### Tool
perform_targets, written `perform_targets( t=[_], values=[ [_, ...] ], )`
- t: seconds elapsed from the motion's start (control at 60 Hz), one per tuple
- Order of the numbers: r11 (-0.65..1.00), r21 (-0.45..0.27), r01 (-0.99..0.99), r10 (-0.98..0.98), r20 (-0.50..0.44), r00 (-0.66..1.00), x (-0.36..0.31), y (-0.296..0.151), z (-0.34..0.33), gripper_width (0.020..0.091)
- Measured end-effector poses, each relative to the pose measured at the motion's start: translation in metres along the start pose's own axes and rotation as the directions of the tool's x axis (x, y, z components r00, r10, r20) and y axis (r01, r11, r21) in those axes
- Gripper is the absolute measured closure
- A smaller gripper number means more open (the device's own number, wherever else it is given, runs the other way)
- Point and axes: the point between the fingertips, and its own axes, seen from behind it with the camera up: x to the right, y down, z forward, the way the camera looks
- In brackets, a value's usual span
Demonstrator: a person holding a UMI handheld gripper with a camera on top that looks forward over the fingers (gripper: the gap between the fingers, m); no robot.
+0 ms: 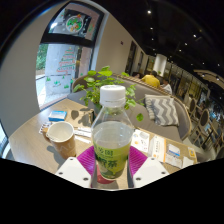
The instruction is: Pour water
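Bottle (112,140) stands upright between your gripper's (111,166) fingers, its base down at the magenta pads (136,160), which flank it left and right. You have the pads close against its sides, and both seem to press on it, so the tongs are narrow and holding the bottle. It is clear plastic with a white cap (113,96) still screwed on, and a pale liquid fills it to the shoulder. A green label (112,166) wraps the lower half; there is writing on it, but you cannot read it from here, and no brand can be made out.

Beyond the bottle lies a pale round table (30,150). To the bottle's left on the table you have a paper cup (61,137), upright and open at the top, standing apart from the bottle. Behind the cup, nearer the table's far edge, lies a small blue-and-white card (57,115); its print is too small to read. To the right of the bottle, along the table's right edge, lie flat printed sheets (168,150) with pictures on them, also unreadable.

A leafy green plant (100,82) rises directly behind the bottle's cap. At the far left hangs a tall poster (62,50) with green graphics and a round picture at its top; its text cannot be made out. Past the plant to the right you see a striped cushion (163,108) on a seat, and farther back a person in a yellow top (151,80).
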Motion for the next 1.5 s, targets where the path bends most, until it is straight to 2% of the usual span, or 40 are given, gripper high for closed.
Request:
perform_targets(
  t=[0.283, 0.367, 0.383, 0.517, 0.7, 0.767, 0.8, 0.85, 0.867, 0.9, 1.05, 1.317, 1.5],
  values=[
    [0.986, 0.014, -0.165, 0.161, 0.154, 0.975, -0.023, 0.043, 0.038, 0.0689],
    [0.988, -0.017, -0.154, 0.155, 0.139, 0.978, -0.022, 0.065, 0.044, 0.0677],
    [0.987, 0.010, -0.158, 0.155, 0.142, 0.978, -0.021, 0.061, 0.043, 0.0683],
    [0.988, 0.041, -0.148, 0.141, 0.146, 0.979, -0.020, 0.064, 0.041, 0.0665],
    [0.986, 0.063, -0.155, 0.147, 0.123, 0.981, -0.018, 0.064, 0.041, 0.0583],
    [0.986, 0.020, -0.163, 0.160, 0.100, 0.982, -0.014, 0.073, 0.042, 0.0506],
    [0.985, -0.004, -0.171, 0.171, 0.084, 0.982, -0.013, 0.079, 0.041, 0.0420],
    [0.981, -0.035, -0.189, 0.191, 0.064, 0.980, -0.011, 0.086, 0.035, 0.0251],
    [0.980, -0.045, -0.195, 0.197, 0.055, 0.979, -0.010, 0.087, 0.031, 0.0234],
    [0.977, -0.061, -0.206, 0.208, 0.036, 0.977, -0.008, 0.089, 0.021, 0.0265],
    [0.967, -0.094, -0.236, 0.232, -0.052, 0.971, -0.007, 0.084, -0.047, 0.0248],
    [0.963, -0.038, -0.267, 0.262, -0.103, 0.960, -0.035, 0.063, -0.184, 0.0253],
    [0.961, -0.066, -0.270, 0.255, -0.177, 0.951, -0.044, 0.074, -0.230, 0.0252]
  ],
)
